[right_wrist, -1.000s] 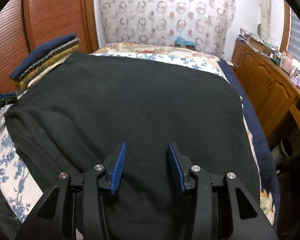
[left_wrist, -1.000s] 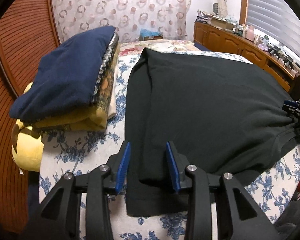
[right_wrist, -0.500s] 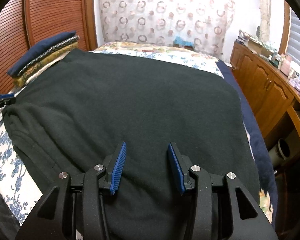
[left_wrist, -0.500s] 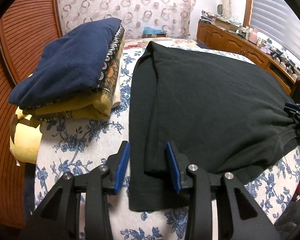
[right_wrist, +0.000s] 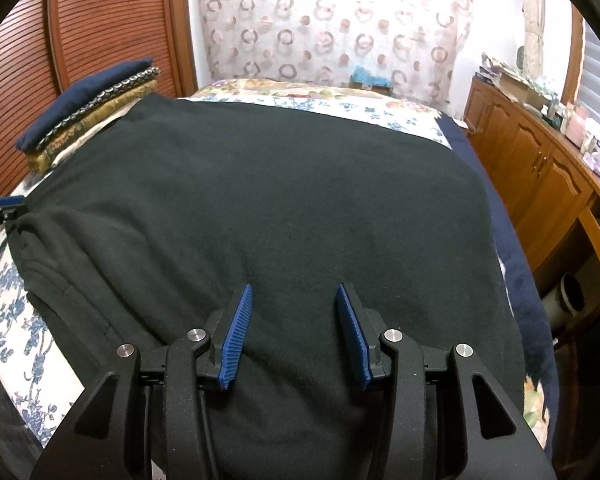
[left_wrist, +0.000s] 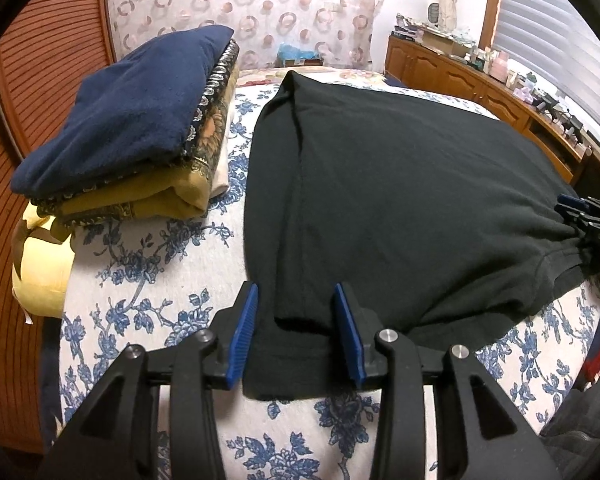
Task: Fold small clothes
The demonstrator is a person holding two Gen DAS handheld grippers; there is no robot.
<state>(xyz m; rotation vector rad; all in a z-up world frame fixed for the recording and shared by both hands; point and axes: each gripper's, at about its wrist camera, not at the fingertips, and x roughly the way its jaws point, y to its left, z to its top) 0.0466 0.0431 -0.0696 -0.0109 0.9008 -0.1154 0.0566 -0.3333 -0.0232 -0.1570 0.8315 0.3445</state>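
Observation:
A black garment lies spread flat on the floral bedspread, with a folded strip along its left edge. My left gripper is open and hovers over the garment's near left corner, its blue pads either side of the folded strip. In the right wrist view the same garment fills the bed. My right gripper is open and empty just above its near edge. The right gripper's tip shows at the far right of the left wrist view.
A stack of folded clothes, navy on top of yellow patterned pieces, sits left of the garment. A yellow cushion lies at the bed's left edge. A wooden cabinet with clutter runs along the right. A slatted wooden wall stands at the left.
Both grippers have pulled back and up a little from the garment, staying open. The garment has not moved.

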